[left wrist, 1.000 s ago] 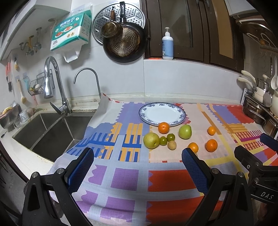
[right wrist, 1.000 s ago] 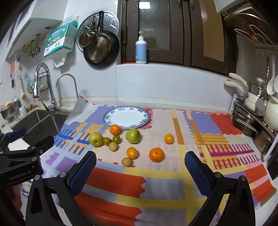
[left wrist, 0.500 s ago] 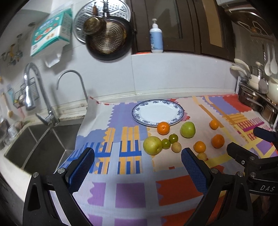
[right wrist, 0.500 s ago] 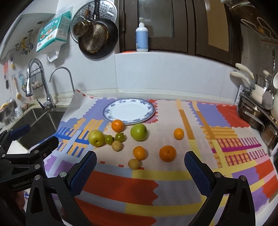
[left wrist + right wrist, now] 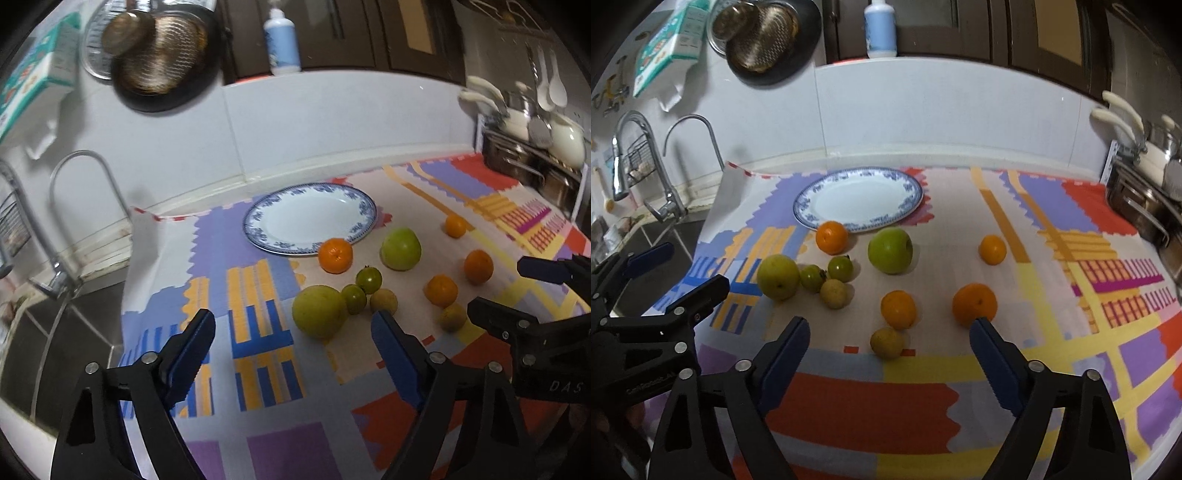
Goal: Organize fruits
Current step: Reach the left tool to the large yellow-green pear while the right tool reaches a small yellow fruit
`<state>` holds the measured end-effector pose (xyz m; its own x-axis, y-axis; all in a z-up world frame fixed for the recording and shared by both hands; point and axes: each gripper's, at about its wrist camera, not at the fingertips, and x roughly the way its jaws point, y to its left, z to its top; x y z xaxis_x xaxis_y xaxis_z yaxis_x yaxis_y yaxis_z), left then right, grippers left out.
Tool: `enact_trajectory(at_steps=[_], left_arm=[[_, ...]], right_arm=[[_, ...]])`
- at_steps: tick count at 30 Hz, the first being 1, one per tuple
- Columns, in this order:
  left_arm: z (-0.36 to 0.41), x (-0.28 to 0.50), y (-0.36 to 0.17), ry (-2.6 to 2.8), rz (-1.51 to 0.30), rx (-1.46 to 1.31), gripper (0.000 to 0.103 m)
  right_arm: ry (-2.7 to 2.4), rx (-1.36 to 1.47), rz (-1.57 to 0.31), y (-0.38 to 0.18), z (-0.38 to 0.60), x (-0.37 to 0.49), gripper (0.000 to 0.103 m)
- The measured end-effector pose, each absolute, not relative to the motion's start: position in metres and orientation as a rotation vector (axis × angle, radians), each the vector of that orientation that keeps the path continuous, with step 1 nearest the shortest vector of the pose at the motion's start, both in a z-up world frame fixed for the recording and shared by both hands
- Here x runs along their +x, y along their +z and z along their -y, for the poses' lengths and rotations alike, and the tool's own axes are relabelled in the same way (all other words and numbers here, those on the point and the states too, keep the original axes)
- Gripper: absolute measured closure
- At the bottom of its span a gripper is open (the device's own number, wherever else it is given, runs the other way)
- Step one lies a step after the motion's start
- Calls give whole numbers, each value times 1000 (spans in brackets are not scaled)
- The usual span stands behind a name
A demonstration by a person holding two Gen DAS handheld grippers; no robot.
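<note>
An empty blue-rimmed white plate lies at the back of a colourful mat. In front of it lie loose fruits: a yellow-green pear, a green apple, two small green fruits, two small yellowish fruits and several oranges. My left gripper is open and empty, just in front of the pear. My right gripper is open and empty, just short of a small yellowish fruit and the near oranges.
A sink with taps lies left of the mat. Pots and utensils stand on a rack at the right. A pan hangs on the wall; a soap bottle stands on the ledge behind.
Both grippers have moved forward and lower toward the fruits, which now look larger and closer. The fruits and plate have not moved. Both stay open.
</note>
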<state>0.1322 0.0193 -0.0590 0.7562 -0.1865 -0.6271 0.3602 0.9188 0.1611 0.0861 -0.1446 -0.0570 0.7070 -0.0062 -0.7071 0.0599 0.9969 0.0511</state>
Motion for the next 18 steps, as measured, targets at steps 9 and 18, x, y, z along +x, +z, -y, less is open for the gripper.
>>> enact_trajectory(at_steps=[9, 18], left_arm=[[-10, 164, -84, -405, -705, 333, 27], [-2, 188, -103, -474, -756, 357, 36]], right_arm=[[-46, 103, -887, -85, 143, 108, 33], [-52, 125, -966, -103, 144, 125, 51]])
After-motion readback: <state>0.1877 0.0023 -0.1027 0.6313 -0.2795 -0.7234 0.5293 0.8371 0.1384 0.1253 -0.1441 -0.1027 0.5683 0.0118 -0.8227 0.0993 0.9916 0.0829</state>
